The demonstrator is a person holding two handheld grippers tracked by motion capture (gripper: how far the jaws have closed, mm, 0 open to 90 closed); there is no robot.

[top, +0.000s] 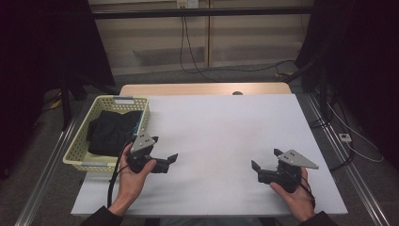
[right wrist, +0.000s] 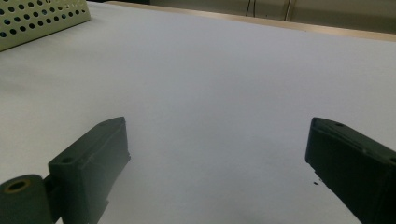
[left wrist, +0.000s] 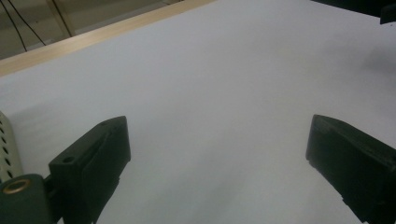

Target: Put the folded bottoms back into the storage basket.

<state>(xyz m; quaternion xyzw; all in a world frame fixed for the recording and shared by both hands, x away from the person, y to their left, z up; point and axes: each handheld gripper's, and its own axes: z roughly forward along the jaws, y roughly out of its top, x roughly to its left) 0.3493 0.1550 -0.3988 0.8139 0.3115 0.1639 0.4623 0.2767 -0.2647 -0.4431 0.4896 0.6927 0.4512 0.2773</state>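
My left gripper (top: pixel 164 149) rests open on the white table (top: pixel 221 132), just right of the pale yellow basket (top: pixel 83 141). Dark folded cloth (top: pixel 113 132) lies inside that basket. My right gripper (top: pixel 266 159) sits open near the front right of the table, pointing left. In the left gripper view my left gripper (left wrist: pixel 217 149) has wide-spread jaws with only bare tabletop between them, and the basket's wall (left wrist: pixel 7 149) edges in at the left. In the right gripper view my right gripper (right wrist: pixel 217 149) is equally wide and holds nothing; the basket (right wrist: pixel 42 18) stands far off at the upper left.
A wooden strip (top: pixel 202 89) runs along the table's far edge. Cables (top: pixel 188 42) hang and trail on the floor behind. Dark stands flank the table on both sides. A metal rail (top: pixel 350 174) runs along the right side.
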